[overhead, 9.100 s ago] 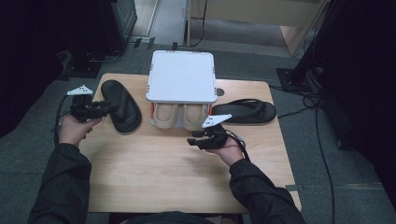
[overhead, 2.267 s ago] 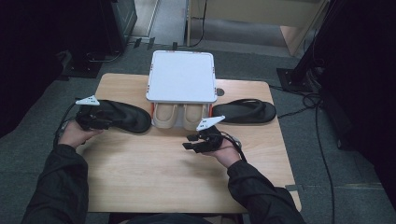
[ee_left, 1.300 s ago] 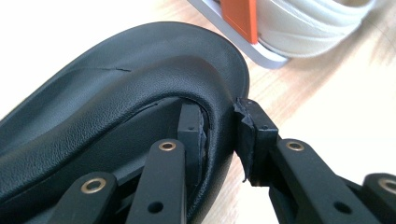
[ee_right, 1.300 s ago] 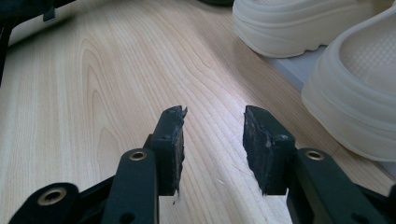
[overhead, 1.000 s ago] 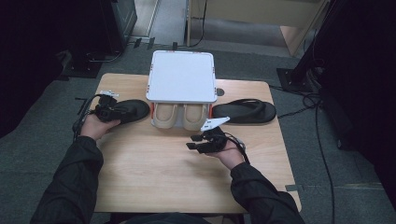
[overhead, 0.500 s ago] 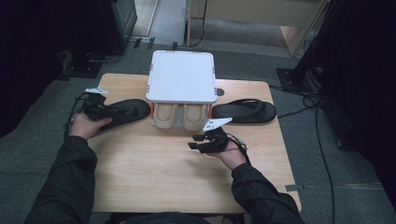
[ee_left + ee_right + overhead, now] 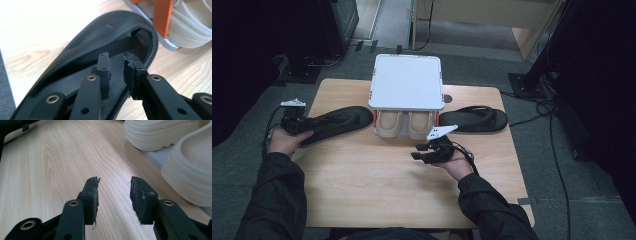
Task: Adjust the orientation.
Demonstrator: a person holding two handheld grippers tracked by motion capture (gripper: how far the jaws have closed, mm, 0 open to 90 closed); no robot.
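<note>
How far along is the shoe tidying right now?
Done: the cream shoes sit on the lower shelf of the rack. In hand: the left gripper is at the heel of the left black sandal; whether it grips is unclear. Left: the right black sandal lies beside the rack, untouched, and the right gripper is open over the table.

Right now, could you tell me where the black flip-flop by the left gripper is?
In the high view the flip-flop lies on the table's left side, toe toward the white rack, heel at the left gripper.
</note>
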